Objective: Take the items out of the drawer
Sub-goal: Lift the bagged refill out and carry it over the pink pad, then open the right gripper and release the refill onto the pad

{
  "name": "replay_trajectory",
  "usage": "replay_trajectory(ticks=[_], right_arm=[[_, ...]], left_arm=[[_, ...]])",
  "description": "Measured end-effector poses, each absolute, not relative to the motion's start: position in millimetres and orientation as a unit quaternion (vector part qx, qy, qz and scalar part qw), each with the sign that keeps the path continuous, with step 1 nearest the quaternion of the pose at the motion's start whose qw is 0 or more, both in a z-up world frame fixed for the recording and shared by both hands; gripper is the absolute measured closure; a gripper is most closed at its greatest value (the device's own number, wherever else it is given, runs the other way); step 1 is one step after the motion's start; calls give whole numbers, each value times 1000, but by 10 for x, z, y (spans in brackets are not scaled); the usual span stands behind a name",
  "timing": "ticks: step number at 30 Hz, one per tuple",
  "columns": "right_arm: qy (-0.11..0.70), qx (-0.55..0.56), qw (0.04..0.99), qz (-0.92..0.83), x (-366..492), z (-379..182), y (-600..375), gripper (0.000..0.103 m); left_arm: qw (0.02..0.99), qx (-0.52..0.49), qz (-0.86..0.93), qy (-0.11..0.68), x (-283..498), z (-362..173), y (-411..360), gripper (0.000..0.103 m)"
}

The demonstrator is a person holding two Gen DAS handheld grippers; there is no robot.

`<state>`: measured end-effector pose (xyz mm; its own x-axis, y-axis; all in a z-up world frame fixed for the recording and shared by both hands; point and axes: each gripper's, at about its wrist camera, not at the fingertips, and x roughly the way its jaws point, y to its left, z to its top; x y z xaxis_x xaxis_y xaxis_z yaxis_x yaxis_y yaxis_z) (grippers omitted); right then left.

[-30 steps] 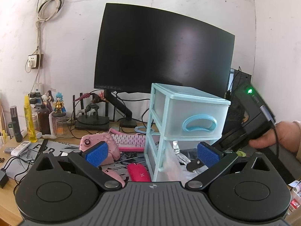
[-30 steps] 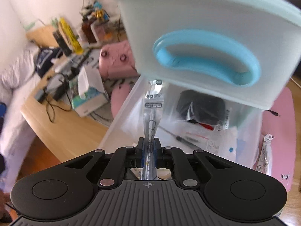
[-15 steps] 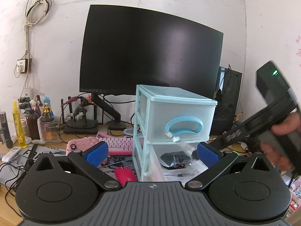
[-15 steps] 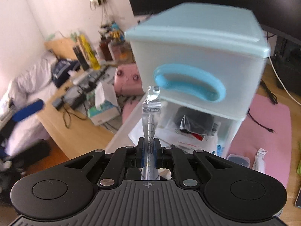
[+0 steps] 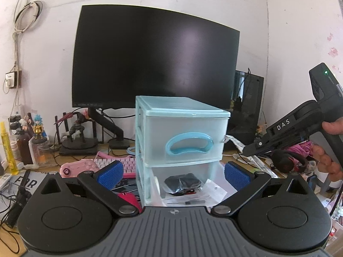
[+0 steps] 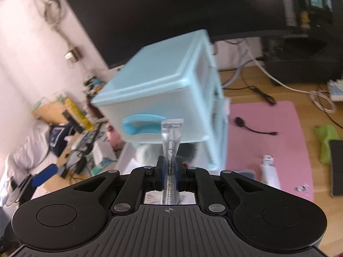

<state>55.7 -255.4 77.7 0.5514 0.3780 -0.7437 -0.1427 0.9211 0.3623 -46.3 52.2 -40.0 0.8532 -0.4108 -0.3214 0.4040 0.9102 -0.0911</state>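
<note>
The clear packet (image 6: 170, 141) was pinched by the right tongs (image 6: 169, 174); the left tongs (image 5: 173, 171) were spread. A level carry to the bench (image 6: 253, 81) was advised.

Seen from above the right gripper (image 6: 169, 174), its two fingers are closed on a clear plastic packet (image 6: 171, 141) that stands upright between the blue pads. Behind it is a pale blue drawer unit (image 6: 163, 98), blurred, with a blue handle (image 6: 139, 126) on its top drawer. A pink mat (image 6: 268, 115) lies on the wooden desk (image 6: 310, 98) to the right, with a white tube (image 6: 269, 171) on it.
</note>
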Motion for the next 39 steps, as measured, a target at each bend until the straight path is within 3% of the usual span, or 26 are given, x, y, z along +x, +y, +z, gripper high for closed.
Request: replay_trajectory(ticks=[8,23,33,36,39], right_arm=[[460,155,873,43,618,513,-3041,94],[552,132,823,-19,1106,-697,-3223,91],[570,131,810,-43,1280,-965,-3273,74],[565,134,813,-46,1281,-928,-3269,53],[560,133,816,-52,1268,-863,-3265,48]], left_arm=[[963,-4,-212,168,-456,-394,423,0],[969,-2,-184,166,-400,-360,338,0],[973,-6,-164,161,-353,-331,361,0],[973,-7,-164,161,-343,-330,371,0],[973,-6,-166,161,-348,-327,379,0]])
